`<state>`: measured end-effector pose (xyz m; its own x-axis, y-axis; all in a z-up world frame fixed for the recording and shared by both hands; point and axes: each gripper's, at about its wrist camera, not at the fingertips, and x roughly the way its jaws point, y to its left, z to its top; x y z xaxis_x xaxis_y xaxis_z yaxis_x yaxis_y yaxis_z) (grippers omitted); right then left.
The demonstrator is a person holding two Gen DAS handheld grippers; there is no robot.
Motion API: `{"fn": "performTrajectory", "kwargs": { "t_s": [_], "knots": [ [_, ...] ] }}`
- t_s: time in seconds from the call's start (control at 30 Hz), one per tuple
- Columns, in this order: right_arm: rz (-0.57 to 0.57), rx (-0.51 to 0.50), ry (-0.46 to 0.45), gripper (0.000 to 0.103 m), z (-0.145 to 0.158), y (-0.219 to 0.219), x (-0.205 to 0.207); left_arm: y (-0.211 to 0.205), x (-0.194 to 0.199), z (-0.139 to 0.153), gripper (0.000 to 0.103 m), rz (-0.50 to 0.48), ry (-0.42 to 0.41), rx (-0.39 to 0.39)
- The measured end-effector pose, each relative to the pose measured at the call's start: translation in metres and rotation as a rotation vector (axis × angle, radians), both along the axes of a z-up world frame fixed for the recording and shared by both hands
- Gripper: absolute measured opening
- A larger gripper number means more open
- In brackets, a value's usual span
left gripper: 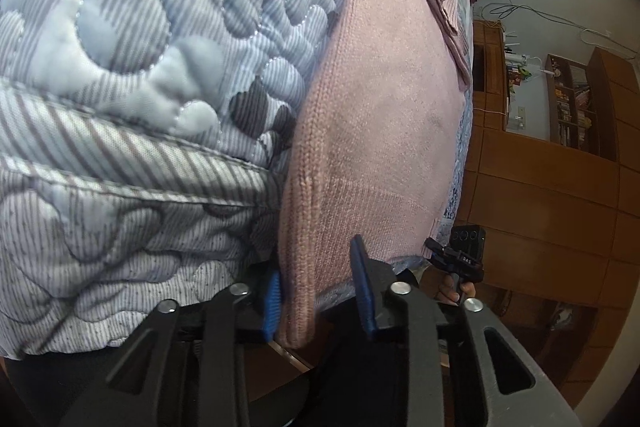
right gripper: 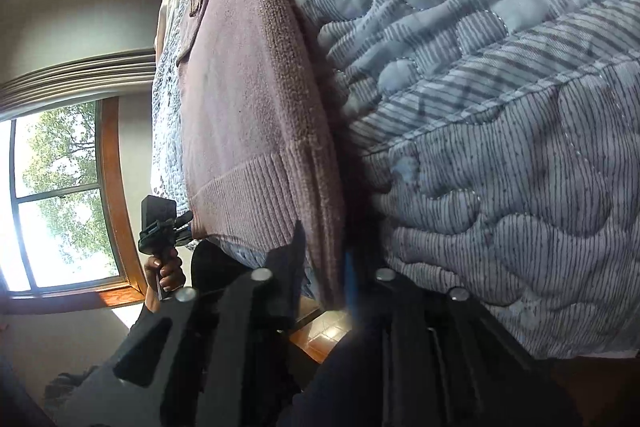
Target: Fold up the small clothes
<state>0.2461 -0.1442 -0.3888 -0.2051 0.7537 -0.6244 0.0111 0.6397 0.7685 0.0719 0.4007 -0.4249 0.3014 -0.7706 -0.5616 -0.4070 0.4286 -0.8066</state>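
Left wrist view: your left gripper (left gripper: pixel 320 291) has its blue-padded fingers (left gripper: pixel 273 301) apart, one on each side of the folded edge of the pink knitted sweater (left gripper: pixel 380 115). The left pad sits against the fabric; the right pad (left gripper: pixel 362 283) stands just off it, so nothing is clamped yet. The sweater lies flat on the blue-grey striped quilted bedspread (left gripper: pixel 140 47), its ribbed hem hanging over the near edge of the bed. A sleeve is folded over the body toward the far edge of the bed. Past the hem, a hand (left gripper: pixel 454 291) grips the handle of the other tool. Brown wooden shelving (left gripper: pixel 572 99) fills the wall beyond the bed.

Right wrist view: your right gripper (right gripper: pixel 320 267) straddles the sweater's (right gripper: pixel 240 87) other folded edge at the ribbed hem. The fingers (right gripper: pixel 294 259) stand on either side of the thick fold; the far blue pad is blurred, so you cannot tell whether they are pressed closed on it. The bedspread (right gripper: pixel 480 67) fills the right side. A hand (right gripper: pixel 166 271) holds the opposite tool near the hem corner at the near edge of the bed. A wood-framed window (right gripper: pixel 60 195) lies behind it.
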Motion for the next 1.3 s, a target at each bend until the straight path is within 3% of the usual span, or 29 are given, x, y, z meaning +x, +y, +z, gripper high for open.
{"fn": "performTrajectory", "kwargs": {
  "t_s": [0.2,0.47,0.7,0.83,1.03,1.17,1.3],
  "knots": [
    [-0.039,0.120,-0.074,0.008,0.038,-0.008,-0.003,0.008,-0.013,0.029,0.008,0.077,-0.070,-0.030],
    [-0.145,0.325,-0.235,0.008,0.128,-0.013,0.019,0.028,-0.009,0.112,0.008,0.215,-0.264,-0.116],
    [-0.147,0.386,-0.366,0.008,0.197,0.018,0.085,0.058,0.057,0.179,0.008,0.272,-0.403,-0.140],
    [-0.146,0.373,-0.434,0.008,0.221,0.040,0.131,0.078,0.108,0.203,0.008,0.300,-0.452,-0.118],
    [-0.210,0.320,-0.434,0.008,0.209,0.054,0.208,0.112,0.187,0.197,0.008,0.355,-0.424,-0.069],
    [-0.243,0.241,-0.385,0.008,0.182,0.071,0.265,0.128,0.242,0.168,0.008,0.379,-0.362,-0.056],
    [-0.259,0.127,-0.316,0.008,0.135,0.092,0.319,0.138,0.294,0.128,0.008,0.401,-0.274,-0.032]
  ]
}}
